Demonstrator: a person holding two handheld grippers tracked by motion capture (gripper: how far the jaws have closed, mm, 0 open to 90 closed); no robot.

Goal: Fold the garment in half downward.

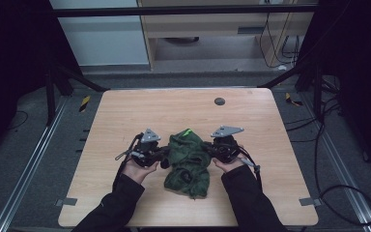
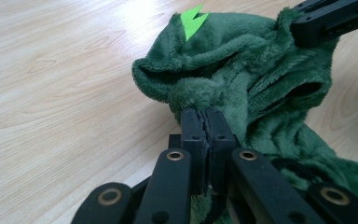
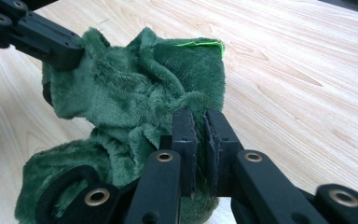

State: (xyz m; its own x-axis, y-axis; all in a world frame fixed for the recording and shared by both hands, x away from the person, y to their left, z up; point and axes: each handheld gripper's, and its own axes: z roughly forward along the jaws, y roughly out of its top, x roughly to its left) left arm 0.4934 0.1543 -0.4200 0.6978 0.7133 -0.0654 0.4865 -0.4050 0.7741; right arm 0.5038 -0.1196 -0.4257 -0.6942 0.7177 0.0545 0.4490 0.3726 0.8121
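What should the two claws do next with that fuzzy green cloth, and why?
Probably draw apart sideways to spread it. The left gripper and the right gripper are each shut on an edge of the green cloth, which is bunched and crumpled between them on the table.

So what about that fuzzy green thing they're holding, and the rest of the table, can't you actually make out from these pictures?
- What the green plush garment is: bunched up in the high view, its shape stays unclear.
- Its lower end: cut off by the bottom edge in the right gripper view, behind the right gripper.
- The cloth pinched in the left gripper: covered by its closed jaws.
- The dark round spot on the table: too small to identify.
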